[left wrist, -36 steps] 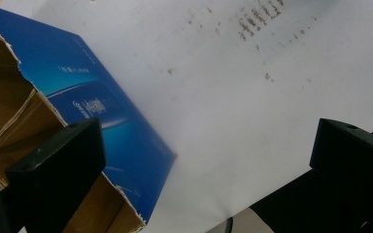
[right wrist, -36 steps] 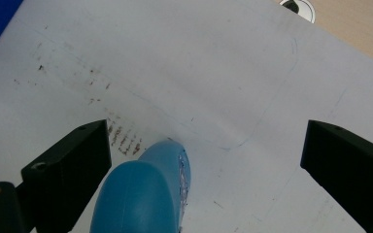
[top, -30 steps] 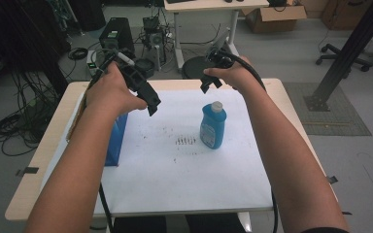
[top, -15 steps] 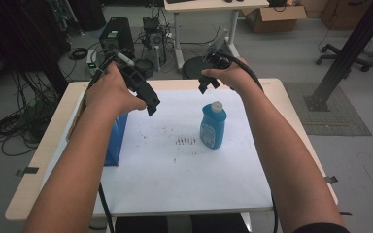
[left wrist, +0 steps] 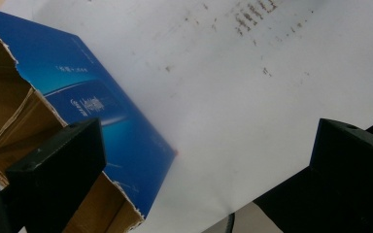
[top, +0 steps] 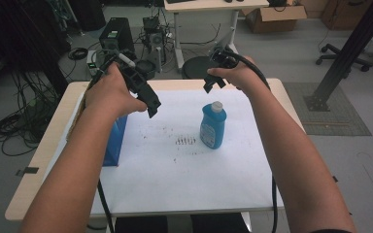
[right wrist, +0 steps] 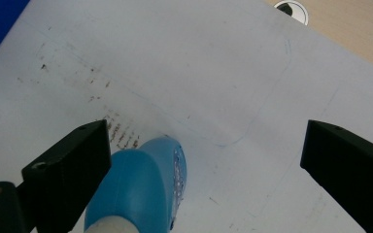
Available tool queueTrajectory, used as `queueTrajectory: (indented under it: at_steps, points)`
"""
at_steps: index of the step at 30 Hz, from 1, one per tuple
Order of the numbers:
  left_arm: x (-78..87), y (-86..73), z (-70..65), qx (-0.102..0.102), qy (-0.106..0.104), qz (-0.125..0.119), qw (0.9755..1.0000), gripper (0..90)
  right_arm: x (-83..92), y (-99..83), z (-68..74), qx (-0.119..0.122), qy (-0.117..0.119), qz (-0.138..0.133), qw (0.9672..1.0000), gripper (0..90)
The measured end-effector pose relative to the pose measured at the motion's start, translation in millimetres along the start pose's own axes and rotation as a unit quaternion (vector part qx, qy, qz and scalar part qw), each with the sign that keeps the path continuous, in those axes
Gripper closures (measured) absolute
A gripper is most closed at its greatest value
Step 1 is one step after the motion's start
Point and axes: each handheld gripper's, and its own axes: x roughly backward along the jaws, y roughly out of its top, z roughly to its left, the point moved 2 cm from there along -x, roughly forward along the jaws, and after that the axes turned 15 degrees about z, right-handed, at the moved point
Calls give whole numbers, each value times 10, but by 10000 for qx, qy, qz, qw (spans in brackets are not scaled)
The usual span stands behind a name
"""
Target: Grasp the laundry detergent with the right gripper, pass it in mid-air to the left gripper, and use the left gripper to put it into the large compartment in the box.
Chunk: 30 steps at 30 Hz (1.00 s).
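While the high view shows the left gripper [top: 151,108] and right gripper [top: 209,86] almost where they hung a second ago, the blue bottle [top: 212,126] stands untouched mid-table. Left gripper view: jaws spread wide, empty, over the torn blue carton [left wrist: 97,107]. Right gripper view: jaws wide apart above the bottle [right wrist: 143,187]; grasping has likely not begun.

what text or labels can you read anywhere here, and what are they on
Nothing can be read.
Blue carton: a short white line and a larger white word on its side, both too blurred to read.
Blue bottle: a pale label on its front, too small to read.
White sheet: brown smudges and faint pen outlines, no letters.
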Motion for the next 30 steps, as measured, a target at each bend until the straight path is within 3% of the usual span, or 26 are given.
queueTrajectory:
  at_steps: [7,8,16,27,30]
  points:
    - [62,-48,-74,-135,90,-7,9999,2,116,-149,6,48,-14,-90,9999,44]
    - [81,-67,-85,-233,133,43,9996,2,148,-203,13,82,-38,-108,9999,44]
    - [91,-112,-171,-454,187,30,9988,2,239,-422,42,160,-43,-193,9997,44]
    - [15,-149,-308,-935,351,180,9948,2,232,-761,-38,95,-4,-204,9997,44]
    - [-7,-161,-344,-1119,425,194,9926,2,218,-844,-46,112,30,-203,9997,45]
